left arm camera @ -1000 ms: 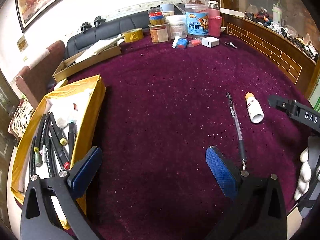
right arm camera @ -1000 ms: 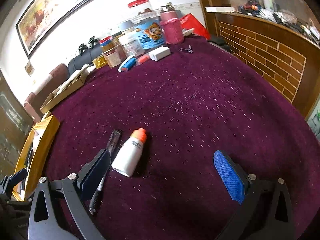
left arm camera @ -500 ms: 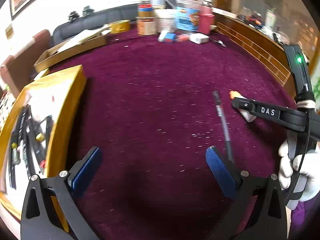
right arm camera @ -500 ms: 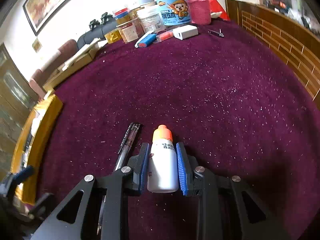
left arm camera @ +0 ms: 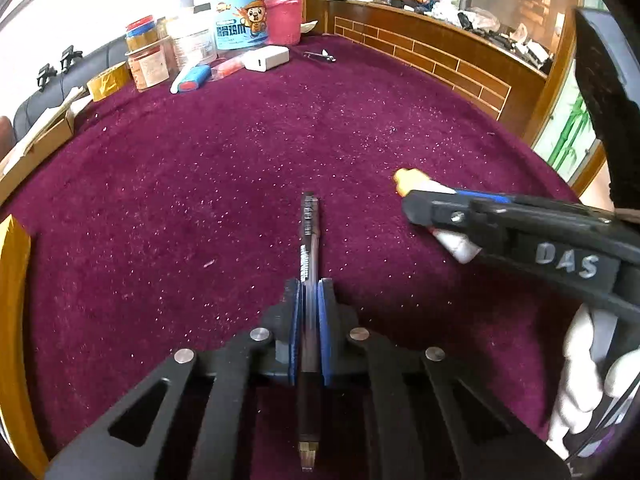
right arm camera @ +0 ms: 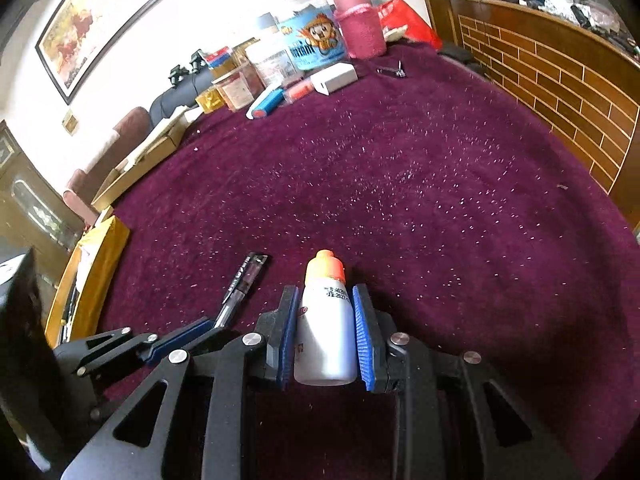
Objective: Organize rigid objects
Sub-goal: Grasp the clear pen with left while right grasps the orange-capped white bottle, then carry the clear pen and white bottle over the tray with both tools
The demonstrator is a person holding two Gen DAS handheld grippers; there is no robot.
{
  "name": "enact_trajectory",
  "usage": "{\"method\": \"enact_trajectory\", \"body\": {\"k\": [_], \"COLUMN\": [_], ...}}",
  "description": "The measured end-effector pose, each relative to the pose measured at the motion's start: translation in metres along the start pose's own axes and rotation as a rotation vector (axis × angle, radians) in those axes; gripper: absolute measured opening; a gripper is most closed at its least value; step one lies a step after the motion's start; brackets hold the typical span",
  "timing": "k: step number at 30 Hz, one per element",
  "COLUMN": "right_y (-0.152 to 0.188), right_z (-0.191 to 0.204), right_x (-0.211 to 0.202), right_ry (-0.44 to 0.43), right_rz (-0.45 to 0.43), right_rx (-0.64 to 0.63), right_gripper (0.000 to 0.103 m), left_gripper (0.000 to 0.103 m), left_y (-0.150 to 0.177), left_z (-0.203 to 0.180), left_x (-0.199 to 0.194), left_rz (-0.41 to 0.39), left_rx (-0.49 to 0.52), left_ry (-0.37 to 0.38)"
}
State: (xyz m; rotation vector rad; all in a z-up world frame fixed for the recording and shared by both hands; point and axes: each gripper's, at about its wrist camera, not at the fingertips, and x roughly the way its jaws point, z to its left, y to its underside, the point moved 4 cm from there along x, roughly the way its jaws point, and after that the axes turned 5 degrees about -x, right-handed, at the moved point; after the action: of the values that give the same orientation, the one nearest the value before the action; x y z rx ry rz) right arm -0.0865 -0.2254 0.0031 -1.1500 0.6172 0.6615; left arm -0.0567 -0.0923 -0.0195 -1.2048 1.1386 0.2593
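A dark pen (left arm camera: 310,240) lies on the purple cloth, and my left gripper (left arm camera: 308,292) is shut on its barrel, blue pads pressing both sides. The right wrist view shows the same pen (right arm camera: 244,280) sticking forward from my left gripper (right arm camera: 192,334). My right gripper (right arm camera: 325,296) is shut on a white bottle (right arm camera: 326,328) with an orange cap, low over the cloth. From the left wrist view the bottle (left arm camera: 410,180) pokes out of my right gripper (left arm camera: 424,208), just right of the pen. A person's white-gloved hand (left arm camera: 580,380) holds that gripper.
A golden box (right arm camera: 100,256) with pens stands at the left edge. Jars and tubs (right arm camera: 312,48), a white charger (right arm camera: 334,78), a nail clipper (right arm camera: 392,70) and a cardboard box (right arm camera: 148,156) line the far side. A brick-patterned ledge (right arm camera: 560,88) bounds the right.
My left gripper swung right from the golden box to the pen and shut on it. My right gripper shut on the white bottle half a second ago and keeps hold.
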Motion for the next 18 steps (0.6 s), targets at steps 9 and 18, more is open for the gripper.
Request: {"method": "enact_trajectory", "body": {"k": [9, 18], "right_y": [-0.001, -0.001], "right_z": [0.021, 0.082], "right_x": [-0.019, -0.020], "right_ry": [-0.050, -0.126], "right_rz": [-0.041, -0.027], "right_rx": [-0.037, -0.124], "right_gripper": [0.024, 0.024], "left_gripper": [0.006, 0.006], "left_y": [0.023, 0.033], "left_z": [0.030, 0.077], "left_x": [-0.036, -0.108], "left_rz": [-0.040, -0.183], "left_rx": [-0.175, -0.322], "left_ry": [0.105, 0.176]}}
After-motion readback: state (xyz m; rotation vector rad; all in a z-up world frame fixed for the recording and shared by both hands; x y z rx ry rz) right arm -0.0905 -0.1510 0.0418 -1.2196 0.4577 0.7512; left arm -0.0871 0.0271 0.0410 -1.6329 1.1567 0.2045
